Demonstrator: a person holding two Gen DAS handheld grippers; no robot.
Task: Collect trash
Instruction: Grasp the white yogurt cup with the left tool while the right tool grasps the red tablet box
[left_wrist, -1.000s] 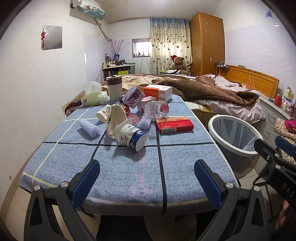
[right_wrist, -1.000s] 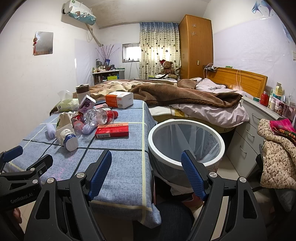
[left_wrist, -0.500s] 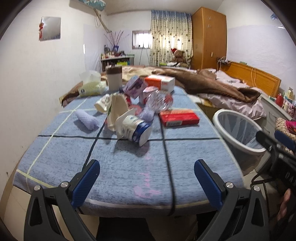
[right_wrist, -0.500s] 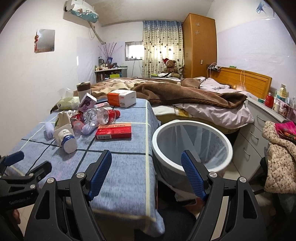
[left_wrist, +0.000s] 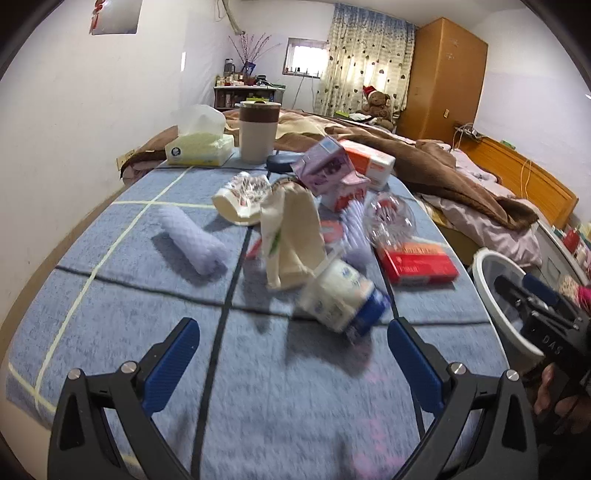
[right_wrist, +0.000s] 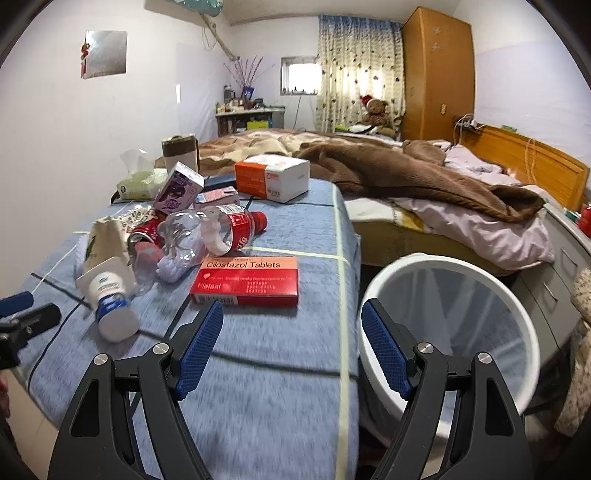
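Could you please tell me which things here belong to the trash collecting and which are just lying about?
For the job:
white bin
red tablet box
clear plastic bottle
white-and-blue bottle
crushed can

Lying about, probably:
tissue box
brown-banded cup
teddy bear
brown blanket

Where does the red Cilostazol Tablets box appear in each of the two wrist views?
Left wrist view: the red tablet box lies right of centre, on the blue tablecloth.
Right wrist view: it lies at centre, just ahead of the right gripper.
Shared landmark: the white trash basket stands to the right of the box in both.
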